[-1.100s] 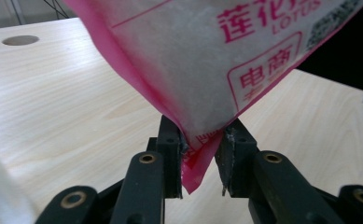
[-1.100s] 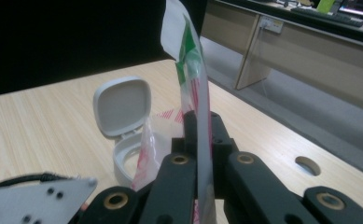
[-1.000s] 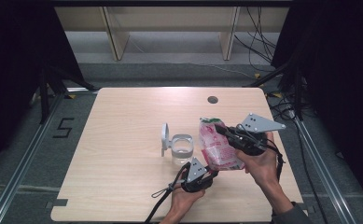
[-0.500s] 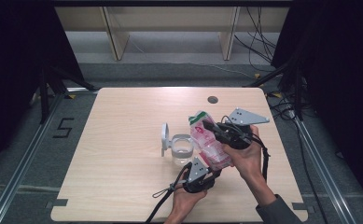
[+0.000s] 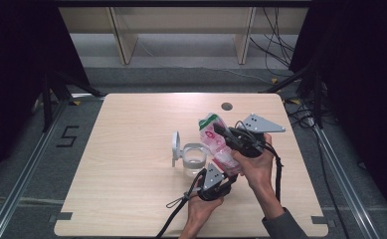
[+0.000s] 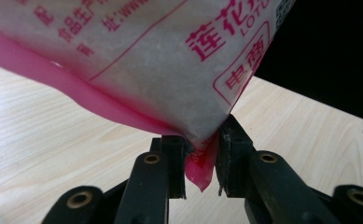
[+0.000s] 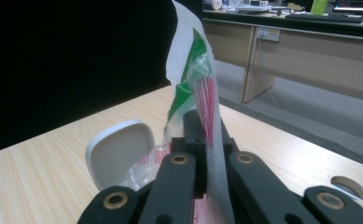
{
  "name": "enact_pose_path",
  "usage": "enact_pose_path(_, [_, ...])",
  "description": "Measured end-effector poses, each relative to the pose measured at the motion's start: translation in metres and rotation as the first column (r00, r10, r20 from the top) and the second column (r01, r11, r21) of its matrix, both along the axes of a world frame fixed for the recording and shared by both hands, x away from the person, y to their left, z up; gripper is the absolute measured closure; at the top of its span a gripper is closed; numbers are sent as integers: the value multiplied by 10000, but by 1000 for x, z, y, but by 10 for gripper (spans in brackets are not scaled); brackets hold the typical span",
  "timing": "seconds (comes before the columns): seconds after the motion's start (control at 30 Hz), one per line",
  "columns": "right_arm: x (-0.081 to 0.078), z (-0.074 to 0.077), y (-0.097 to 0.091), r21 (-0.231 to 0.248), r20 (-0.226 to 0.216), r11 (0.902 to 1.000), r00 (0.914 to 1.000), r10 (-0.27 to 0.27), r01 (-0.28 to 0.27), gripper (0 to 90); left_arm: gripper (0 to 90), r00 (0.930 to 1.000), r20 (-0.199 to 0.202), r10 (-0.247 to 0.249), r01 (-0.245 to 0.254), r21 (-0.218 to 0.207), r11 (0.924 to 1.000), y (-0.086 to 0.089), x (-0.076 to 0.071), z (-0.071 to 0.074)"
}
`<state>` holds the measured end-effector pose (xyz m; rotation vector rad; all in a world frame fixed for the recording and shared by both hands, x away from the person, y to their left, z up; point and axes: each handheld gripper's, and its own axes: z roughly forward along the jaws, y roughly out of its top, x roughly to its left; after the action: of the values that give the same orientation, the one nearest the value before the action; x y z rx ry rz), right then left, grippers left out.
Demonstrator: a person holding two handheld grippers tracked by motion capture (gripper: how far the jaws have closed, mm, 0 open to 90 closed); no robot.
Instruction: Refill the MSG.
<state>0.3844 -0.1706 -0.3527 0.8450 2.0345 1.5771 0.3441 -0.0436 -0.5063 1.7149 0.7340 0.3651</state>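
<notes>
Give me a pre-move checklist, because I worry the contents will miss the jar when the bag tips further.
1. Right gripper clamped near the bag's top: ok.
2. Left gripper pinching the bag's bottom corner: ok.
3. Glass jar upright with its white lid swung open: ok.
4. Bag's mouth over the jar: not ok, it sits beside and above it.
5. Bag's top cut open: cannot tell.
6. Table around the jar free of spills: ok.
</notes>
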Motion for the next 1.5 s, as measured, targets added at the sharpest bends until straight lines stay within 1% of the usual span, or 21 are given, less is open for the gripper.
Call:
enact_pose_path(0.1, [1,0,3,-44,218,10000,9998,-48,49,900,748,9999,-14,137,-137,14,9999,-1,1,2])
enact_pose_path(0.13, [0,0,5,2,18,10000,10000,-14,14,900,747,10000,42,50,-49,-111,9999,0,2,1])
enact_pose_path(0.17, [2,0,7,-130,256,9999,9997,11,-7,900,748,9999,51,100,-99,-129,9999,0,2,1])
enact_pose_path(0.23, [3,0,10,-91,100,9999,9999,67,-66,900,748,9999,-9,132,-133,-204,9997,1,3,1])
enact_pose_path(0.27, [5,-1,11,-234,279,9997,9996,64,-57,900,748,9999,4,164,-164,-211,9996,1,3,1])
enact_pose_path(0.3, [6,-1,13,-167,250,9997,9995,170,-166,900,748,10000,-8,59,-60,-258,9997,2,5,1])
enact_pose_path(0.33, [7,-1,15,-223,89,9995,9997,218,-216,900,749,9999,10,132,-131,-344,9993,2,5,0])
enact_pose_path(0.37, [8,-2,16,-211,128,9992,9993,345,-342,900,749,9998,-9,181,-182,-371,9991,3,5,0])
enact_pose_path(0.4, [8,-1,17,-291,41,9995,9999,157,-156,900,749,9998,-36,181,-182,-366,9992,3,5,0])
enact_pose_path(0.53, [10,-2,21,-266,-19,9992,9996,295,-295,900,749,9999,-39,146,-147,-413,9990,4,6,0])
enact_pose_path(0.57, [10,-1,22,-429,-95,9985,9994,331,-335,900,749,9999,-49,93,-95,-460,9989,3,7,0])
enact_pose_path(0.73, [13,-2,23,-515,-139,9976,9989,458,-465,900,750,10000,-72,2,-6,-613,9981,3,9,-1])
enact_pose_path(0.77, [11,-3,24,-484,-329,9981,9988,372,-388,900,750,9999,-120,-13,6,-593,9982,3,9,-1])
enact_pose_path(0.83, [13,-4,25,-590,-272,9972,9987,440,-456,900,751,9999,-143,-90,81,-600,9982,3,9,-1])
enact_pose_path(0.93, [15,-5,26,-504,-300,9971,9980,551,-566,900,751,9999,-128,-115,107,-646,9979,2,9,-1])
enact_pose_path(1.17, [16,-5,27,-712,-386,9964,9983,435,-461,900,753,9998,-125,-155,146,-715,9973,-1,10,-1])
enact_pose_path(1.3, [17,-4,28,-818,-300,9953,9984,487,-510,900,753,9998,-45,-185,181,-772,9969,-1,11,-1])
enact_pose_path(1.33, [20,-4,27,-917,18,9945,9987,505,-501,900,753,9998,-46,-200,196,-733,9971,-1,12,-1])
enact_pose_path(1.37, [18,-4,28,-817,-293,9953,9983,499,-522,900,753,9998,-46,-202,198,-769,9968,-1,12,-1])
enact_pose_path(1.4, [18,-4,29,-775,-359,9953,9978,549,-576,900,753,9998,-45,-208,204,-792,9967,-1,12,-1])
enact_pose_path(1.5, [18,-4,29,-865,-230,9946,9982,554,-571,900,753,9998,-43,-189,184,-849,9962,-1,12,-1])
